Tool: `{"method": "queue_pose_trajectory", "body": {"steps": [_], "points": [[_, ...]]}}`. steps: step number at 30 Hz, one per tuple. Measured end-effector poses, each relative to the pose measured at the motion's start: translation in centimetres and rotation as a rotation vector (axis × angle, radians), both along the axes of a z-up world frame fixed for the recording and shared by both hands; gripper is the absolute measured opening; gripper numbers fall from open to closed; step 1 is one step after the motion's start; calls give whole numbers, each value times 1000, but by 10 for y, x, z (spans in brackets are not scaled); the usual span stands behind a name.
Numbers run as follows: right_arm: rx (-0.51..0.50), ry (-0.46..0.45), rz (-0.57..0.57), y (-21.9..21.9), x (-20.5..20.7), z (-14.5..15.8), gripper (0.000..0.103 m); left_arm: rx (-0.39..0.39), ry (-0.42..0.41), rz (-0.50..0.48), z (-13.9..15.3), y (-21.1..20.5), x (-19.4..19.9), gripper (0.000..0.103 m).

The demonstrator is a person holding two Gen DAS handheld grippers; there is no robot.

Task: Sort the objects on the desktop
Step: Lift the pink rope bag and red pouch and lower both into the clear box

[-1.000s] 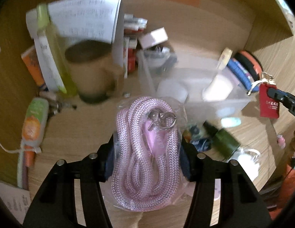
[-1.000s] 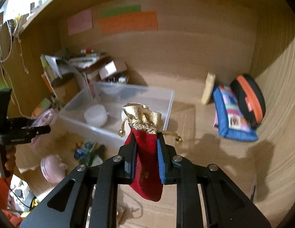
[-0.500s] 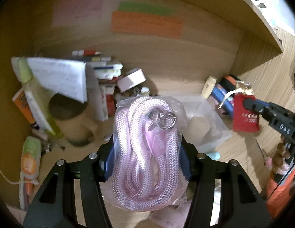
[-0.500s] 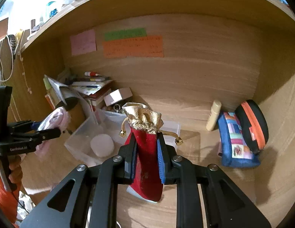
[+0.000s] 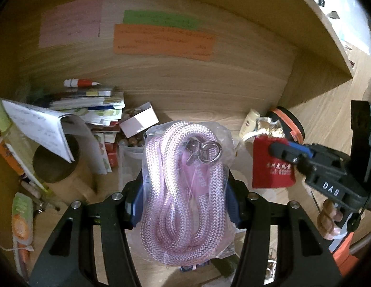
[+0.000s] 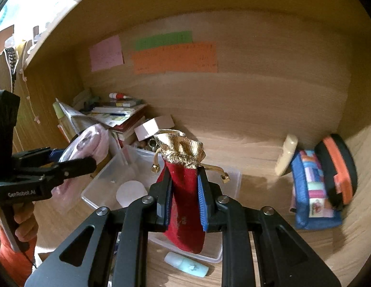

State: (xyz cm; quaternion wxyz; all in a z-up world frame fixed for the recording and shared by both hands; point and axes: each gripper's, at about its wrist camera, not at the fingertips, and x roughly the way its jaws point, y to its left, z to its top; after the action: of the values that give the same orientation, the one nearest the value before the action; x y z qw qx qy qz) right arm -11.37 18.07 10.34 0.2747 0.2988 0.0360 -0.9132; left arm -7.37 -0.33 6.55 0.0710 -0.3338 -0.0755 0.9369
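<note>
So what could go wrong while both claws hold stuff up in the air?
The left claw squeezes the slippery plastic bag of pink rope, which might slide out and drop. The right claw grips the red pouch by its middle, with gold cords dangling loose; they could snag on the clear bin below. Both claws hang close together, so they might bump.

Left gripper (image 5: 184,201) clamps bagged pink rope (image 5: 183,191); red pouch (image 5: 272,167) beside

claws 2 (image 6: 184,191) | rope 1 (image 5: 183,186) | pouch 1 (image 6: 184,191) | bin 1 (image 6: 101,186)
</note>
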Motion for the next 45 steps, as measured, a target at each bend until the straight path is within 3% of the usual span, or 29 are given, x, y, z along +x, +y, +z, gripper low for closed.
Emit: {"method": "queue_pose_trajectory", "body": {"steps": [13,35,41,45], "points": [[73,-107,26,-5,-15,-48,17,-30,-107,47,-44,-11,-44,56],[165,-97,61,1,-5,-67,22,-161,-163,67,-79,-2,-49,56],[201,-80,65,-4,-1,-68,33,-188,-162,74,-80,2,-48,59],[220,-56,70,-7,3,-66,44,-179,-133,85,-71,2,-41,69]]}}
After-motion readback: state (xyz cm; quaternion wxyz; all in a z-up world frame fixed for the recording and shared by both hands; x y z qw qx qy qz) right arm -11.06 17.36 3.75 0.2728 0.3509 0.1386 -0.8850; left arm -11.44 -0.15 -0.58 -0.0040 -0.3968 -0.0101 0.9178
